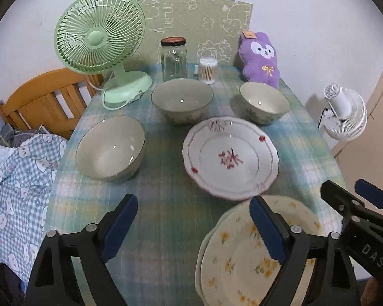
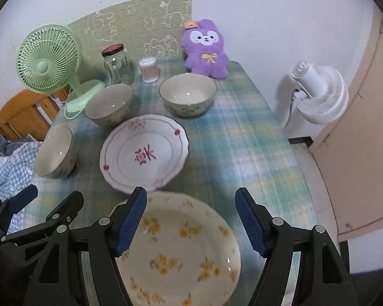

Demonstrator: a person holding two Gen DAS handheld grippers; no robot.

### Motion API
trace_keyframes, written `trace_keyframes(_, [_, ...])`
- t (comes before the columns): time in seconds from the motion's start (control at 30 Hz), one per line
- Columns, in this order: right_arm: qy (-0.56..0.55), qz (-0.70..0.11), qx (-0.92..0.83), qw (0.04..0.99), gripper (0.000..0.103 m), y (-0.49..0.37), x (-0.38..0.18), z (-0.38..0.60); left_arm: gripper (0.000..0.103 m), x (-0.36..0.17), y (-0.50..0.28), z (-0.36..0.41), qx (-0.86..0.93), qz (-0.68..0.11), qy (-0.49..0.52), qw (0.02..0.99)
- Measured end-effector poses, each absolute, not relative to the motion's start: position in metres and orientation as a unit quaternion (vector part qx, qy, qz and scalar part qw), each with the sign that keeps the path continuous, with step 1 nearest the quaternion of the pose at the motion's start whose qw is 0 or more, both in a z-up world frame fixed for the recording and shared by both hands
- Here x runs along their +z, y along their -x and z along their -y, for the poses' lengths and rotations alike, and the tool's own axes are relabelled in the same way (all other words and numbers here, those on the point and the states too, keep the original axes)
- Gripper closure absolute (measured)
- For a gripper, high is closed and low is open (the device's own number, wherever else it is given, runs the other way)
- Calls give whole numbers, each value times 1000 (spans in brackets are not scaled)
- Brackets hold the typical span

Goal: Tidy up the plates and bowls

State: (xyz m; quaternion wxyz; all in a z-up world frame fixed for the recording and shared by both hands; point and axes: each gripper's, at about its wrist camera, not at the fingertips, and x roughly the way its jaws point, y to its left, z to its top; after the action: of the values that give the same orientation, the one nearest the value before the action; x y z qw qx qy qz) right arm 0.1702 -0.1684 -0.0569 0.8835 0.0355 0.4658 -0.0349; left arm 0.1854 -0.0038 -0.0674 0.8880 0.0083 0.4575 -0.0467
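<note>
I hold both tools spread and empty, left tool beside the yellow-flower plate, right tool above it, red-pattern plate just behind, three bowls farther behind on the tabletop

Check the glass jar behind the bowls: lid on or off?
On. The glass jar stands upright with its dark lid seated on top; it looks empty.
</note>
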Motion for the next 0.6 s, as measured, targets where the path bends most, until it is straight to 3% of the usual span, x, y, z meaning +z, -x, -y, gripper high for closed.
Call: trace_keyframes(0.6, [-5,-487,11,873,28,-300,-122,172,22,-130,-288,28,3,-492,-17,871])
